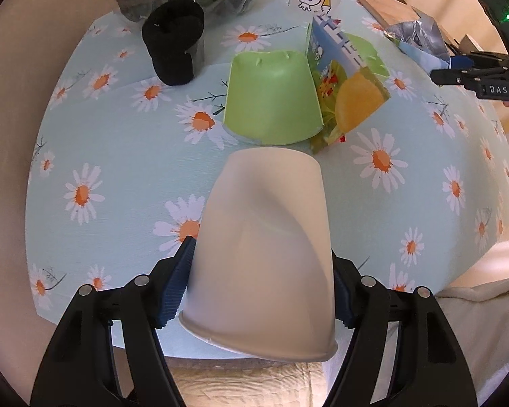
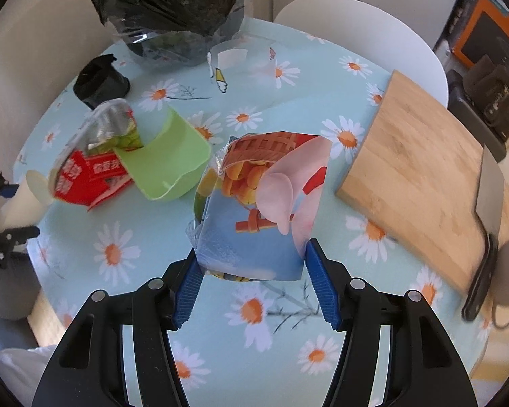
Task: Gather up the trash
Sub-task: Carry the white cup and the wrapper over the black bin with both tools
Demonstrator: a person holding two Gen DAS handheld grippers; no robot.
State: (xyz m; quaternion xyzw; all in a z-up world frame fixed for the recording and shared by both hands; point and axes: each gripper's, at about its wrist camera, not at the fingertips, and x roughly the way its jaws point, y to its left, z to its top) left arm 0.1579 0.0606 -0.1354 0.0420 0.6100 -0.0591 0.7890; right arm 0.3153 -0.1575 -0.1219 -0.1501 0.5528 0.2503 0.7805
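1. The left gripper (image 1: 259, 271) is clenched on a white paper cup (image 1: 264, 247), its blue pads pressing both sides near the rim; the cup wall is already dented inward.
2. The right gripper (image 2: 252, 266) grasps a crumpled snack bag (image 2: 261, 203) by its lower edge, the bag standing up between the pads above the daisy-patterned table (image 2: 119, 254).
3. Risk for the cup: the wall is soft, so more squeeze may fold it further and let it slide out of the pads.
4. Risk for the bag: only a thin foil edge is pinched, so a quick swing could pull it free, and any crumbs inside could spill; whether it holds anything cannot be told.
5. The black trash bag (image 2: 176, 3) sits at the far edge of the table, its mouth not clearly visible, so the contents cannot be told. Reaching it means passing over other litter.
6. Still on the table: a green plastic tub (image 2: 168, 166) lying on its side and empty, touching a red instant-noodle cup (image 2: 92, 173) with its foil lid peeled back; a black crumpled item (image 2: 97, 81) lies near the bag.
7. A wooden cutting board (image 2: 420, 176) lies to the right, well apart from the trash.
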